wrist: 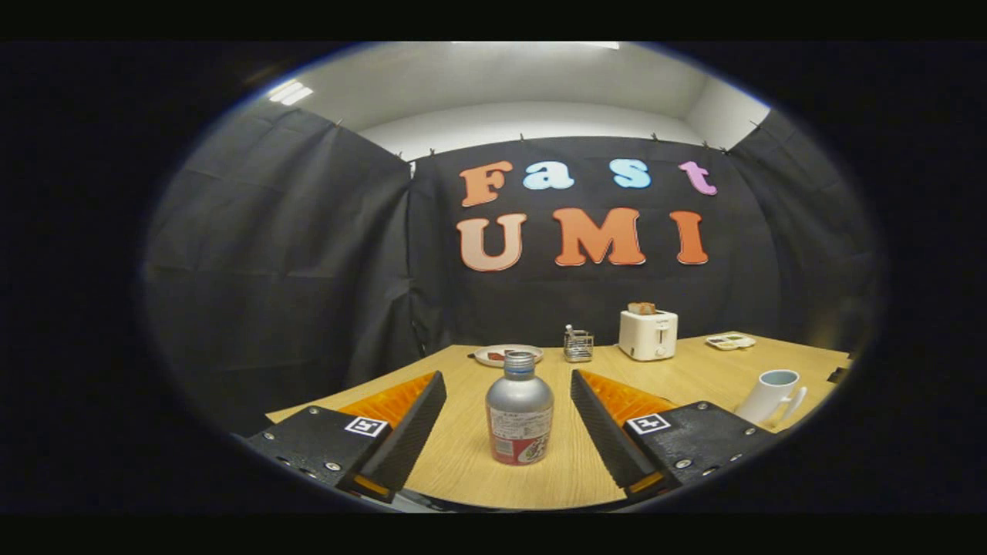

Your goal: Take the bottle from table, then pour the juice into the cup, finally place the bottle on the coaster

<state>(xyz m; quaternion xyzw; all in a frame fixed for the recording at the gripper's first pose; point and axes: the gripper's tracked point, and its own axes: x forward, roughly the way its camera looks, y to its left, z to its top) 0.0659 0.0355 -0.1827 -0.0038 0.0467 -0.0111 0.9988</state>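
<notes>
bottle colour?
Silver body, red band at the base; the bottle stands between the open claw fingers, gripper view.

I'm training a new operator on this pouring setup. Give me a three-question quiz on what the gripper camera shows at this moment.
1. True or false: the gripper has its jaws closed on the bottle.
2. Which item stands farthest back on the table? A) the toaster B) the bottle C) the cup
3. Fill in: the bottle stands upright with its cap ____.

Key
1. False: the jaws are spread wide, with a gap on each side of the bottle.
2. A: the toaster stands near the cloth wall, beyond the bottle; the cup is off to the right of the jaws.
3. On.
</notes>
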